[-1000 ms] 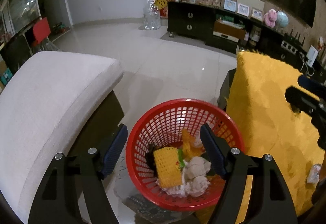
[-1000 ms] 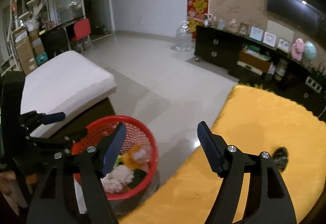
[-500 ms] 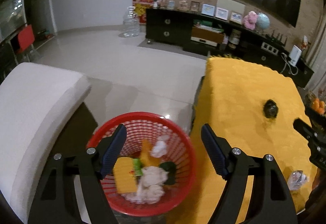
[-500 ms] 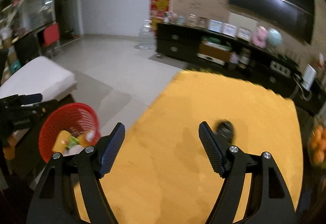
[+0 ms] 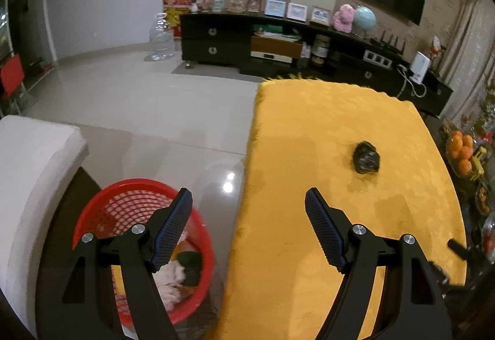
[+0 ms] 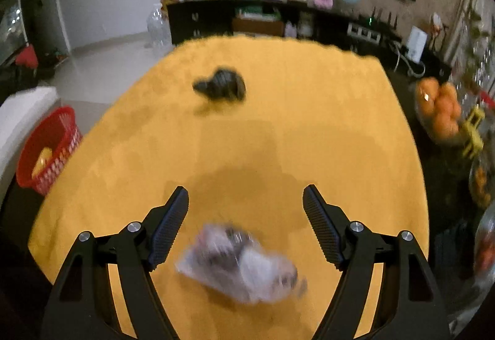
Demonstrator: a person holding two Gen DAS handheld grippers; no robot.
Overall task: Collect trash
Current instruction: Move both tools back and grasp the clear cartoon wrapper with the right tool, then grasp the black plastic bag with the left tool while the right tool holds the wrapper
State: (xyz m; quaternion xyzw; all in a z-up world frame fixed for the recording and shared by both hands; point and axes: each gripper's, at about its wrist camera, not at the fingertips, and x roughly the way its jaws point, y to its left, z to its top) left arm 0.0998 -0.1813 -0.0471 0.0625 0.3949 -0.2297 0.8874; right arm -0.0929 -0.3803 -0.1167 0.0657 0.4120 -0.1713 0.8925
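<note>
A red mesh basket holding trash stands on the floor left of the yellow-covered table; it also shows in the right wrist view. A crumpled black piece of trash lies on the cloth, also in the right wrist view. A blurred crumpled clear wrapper lies on the cloth between and just below my right gripper's fingers. My right gripper is open and empty above it. My left gripper is open and empty over the table's left edge, beside the basket.
A white cushioned seat stands left of the basket. A bowl of oranges and other items stand right of the table. A dark TV cabinet runs along the far wall. A water jug stands on the tiled floor.
Both grippers have swung right, away from the basket and over the yellow table. The clear wrapper has come into the right wrist view between the fingers.
</note>
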